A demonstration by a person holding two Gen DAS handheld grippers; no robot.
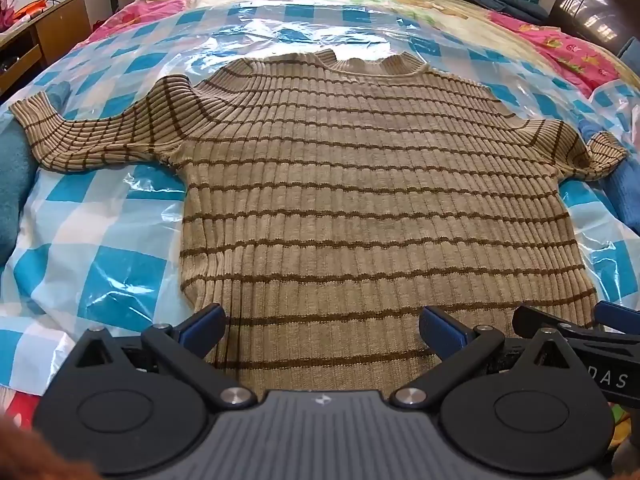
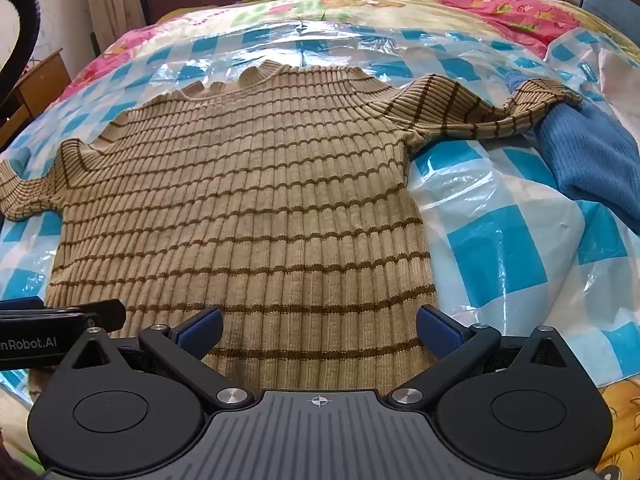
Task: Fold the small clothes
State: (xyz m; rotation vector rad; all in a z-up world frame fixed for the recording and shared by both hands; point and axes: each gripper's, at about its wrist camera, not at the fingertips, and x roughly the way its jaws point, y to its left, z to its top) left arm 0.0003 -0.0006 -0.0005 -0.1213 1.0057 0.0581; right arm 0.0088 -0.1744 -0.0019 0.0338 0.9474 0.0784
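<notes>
Left gripper (image 1: 323,330): fingers spread wide, nothing between them, poised over the hem of the sweater (image 1: 360,184) near its left corner. Blue finger pads (image 1: 202,328) are visible at both sides of the gap.

Right gripper (image 2: 319,330): likewise released, fingers apart, empty, over the hem toward the right corner. Each gripper shows at the edge of the other's view, so the two sit side by side along the bottom edge.

Sweater: tan ribbed knit with thin brown stripes, short sleeves, laid flat with the hem nearest and the wavy collar farthest. Both sleeves are spread outward; the right sleeve (image 2: 480,108) lies rumpled, its cuff resting on a blue knit garment (image 2: 592,160).

Under the sweater: a glossy blue-and-white checked plastic sheet (image 2: 500,248), wrinkled, spread over the bed. A teal cloth (image 1: 16,176) lies near the left cuff.

Beyond: a pink floral bedspread (image 1: 560,40), a wooden side cabinet (image 1: 52,28) at far left, and a dark headboard (image 1: 596,12) at far right.
</notes>
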